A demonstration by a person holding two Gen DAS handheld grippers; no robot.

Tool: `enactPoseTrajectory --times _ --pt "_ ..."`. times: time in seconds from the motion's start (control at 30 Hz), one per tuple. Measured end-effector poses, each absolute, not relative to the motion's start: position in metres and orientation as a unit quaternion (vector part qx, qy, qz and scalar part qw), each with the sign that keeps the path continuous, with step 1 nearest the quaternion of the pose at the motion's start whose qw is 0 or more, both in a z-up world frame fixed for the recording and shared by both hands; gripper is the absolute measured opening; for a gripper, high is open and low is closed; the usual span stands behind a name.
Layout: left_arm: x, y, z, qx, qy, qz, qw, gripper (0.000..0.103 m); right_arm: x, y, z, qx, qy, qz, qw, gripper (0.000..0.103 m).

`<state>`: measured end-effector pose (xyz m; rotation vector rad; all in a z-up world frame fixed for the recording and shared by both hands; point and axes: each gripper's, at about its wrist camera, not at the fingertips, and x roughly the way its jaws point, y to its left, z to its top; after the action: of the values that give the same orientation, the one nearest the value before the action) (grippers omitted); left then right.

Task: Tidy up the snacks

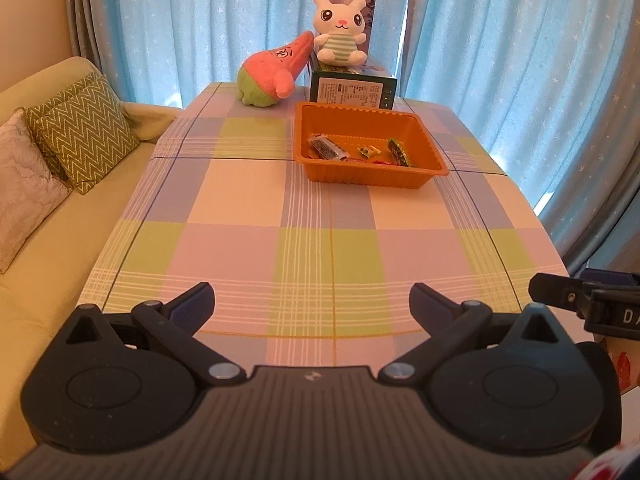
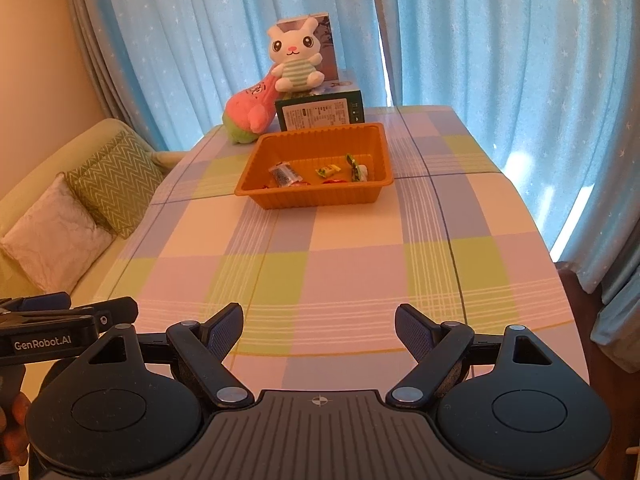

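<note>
Both my fingers released, empty: left gripper, right gripper low in frame; snacks in orange tray upper centre on table; judge sorting done, hold clear

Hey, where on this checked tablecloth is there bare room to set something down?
The whole near stretch of the checked tablecloth is bare, from both open grippers up to the orange plastic tray, and so is the strip left of the tray toward the cream sofa. The far edge is crowded: pink-and-green plush, green printed box, white bunny plush.
</note>
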<state>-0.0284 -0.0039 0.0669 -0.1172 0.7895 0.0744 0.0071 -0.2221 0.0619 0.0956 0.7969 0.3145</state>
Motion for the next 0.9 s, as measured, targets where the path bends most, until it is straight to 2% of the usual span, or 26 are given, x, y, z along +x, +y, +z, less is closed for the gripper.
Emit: enactPoseTrajectory --times 0.9 --pt "-0.0254 -0.0056 0.0723 -0.055 0.378 0.029 0.924 0.103 0.0111 -0.2212 0.0567 0.053 0.394 0.153 0.905 0.083"
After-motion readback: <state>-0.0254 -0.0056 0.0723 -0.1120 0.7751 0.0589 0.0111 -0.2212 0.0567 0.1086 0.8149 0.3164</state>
